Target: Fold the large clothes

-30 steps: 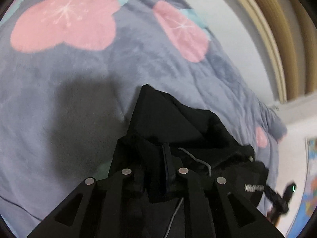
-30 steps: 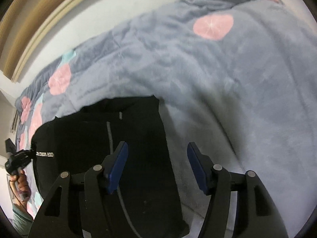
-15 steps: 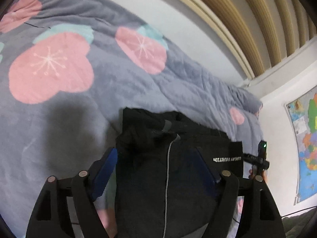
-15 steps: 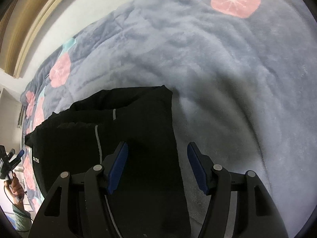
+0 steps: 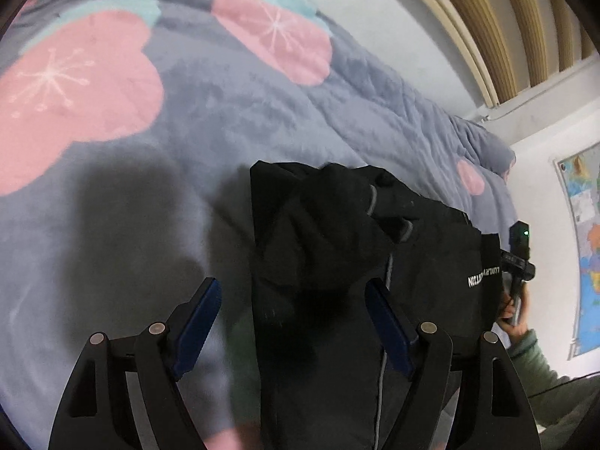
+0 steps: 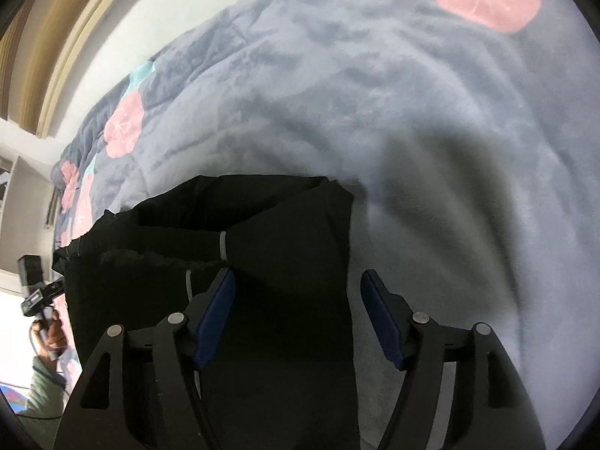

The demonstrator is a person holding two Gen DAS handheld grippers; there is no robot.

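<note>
Your left gripper (image 5: 292, 322) hangs over the black jacket (image 5: 337, 262), which lies partly folded on the grey blanket (image 5: 225, 112) with pink flowers. Its jaws have just been opening and now stand wide apart; the jacket's near edge runs between the blue pads (image 5: 195, 322), but neither pad presses on the cloth. A bunched fold with a grey zip line sits just beyond the tips.

Your right gripper (image 6: 298, 318) hovers at the jacket's (image 6: 285, 232) other side, jaws also just widening and spread apart. One pad is over the black cloth, the other over bare blanket (image 6: 412, 131), with the jacket's edge between them. Nothing is gripped.

The other gripper in your hand (image 6: 50, 332) shows at the far left of the right wrist view.
</note>
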